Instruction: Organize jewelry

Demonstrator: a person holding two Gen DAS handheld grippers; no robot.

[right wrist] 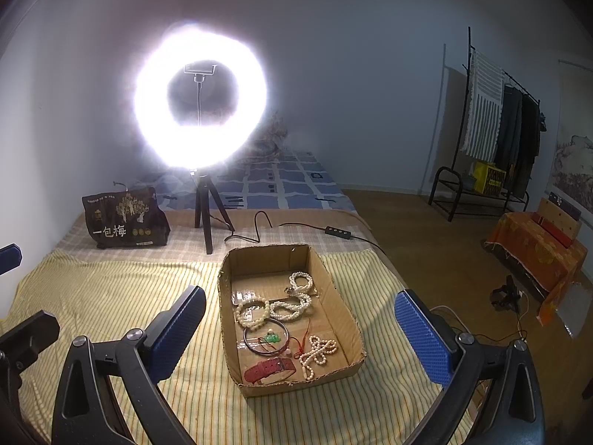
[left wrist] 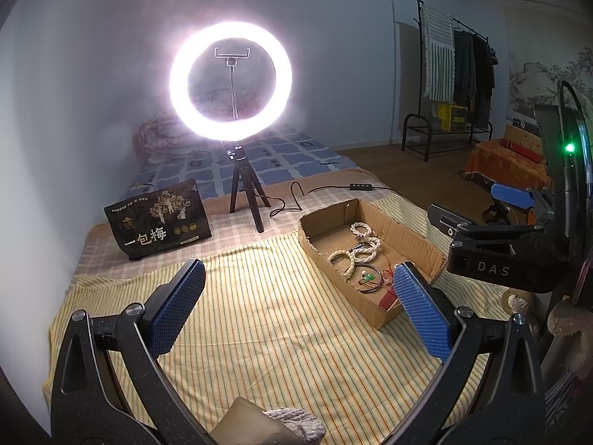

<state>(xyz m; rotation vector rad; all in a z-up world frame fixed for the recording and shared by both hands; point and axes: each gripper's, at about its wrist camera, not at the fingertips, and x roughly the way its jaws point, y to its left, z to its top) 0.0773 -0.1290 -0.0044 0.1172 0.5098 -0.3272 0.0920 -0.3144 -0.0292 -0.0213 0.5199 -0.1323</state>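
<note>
The cardboard box (right wrist: 335,293) looks matt and rough-edged, sitting on a soft striped woven cloth (right wrist: 111,296). Glossy cream bead strands (right wrist: 294,306) shine beside a red leather-like strap (right wrist: 268,367). The snack bag (right wrist: 124,220) is shiny plastic.

Large white characters "一包梅" are printed across the lower front of the dark glossy snack bag (left wrist: 159,218), which stands ahead and to the left of the left gripper (left wrist: 300,304). The smaller print and round gold emblems on the bag are not legible. The letters "DAS" appear in pale lettering on the black body of the right gripper (left wrist: 493,269), to the right of the left gripper.
</note>
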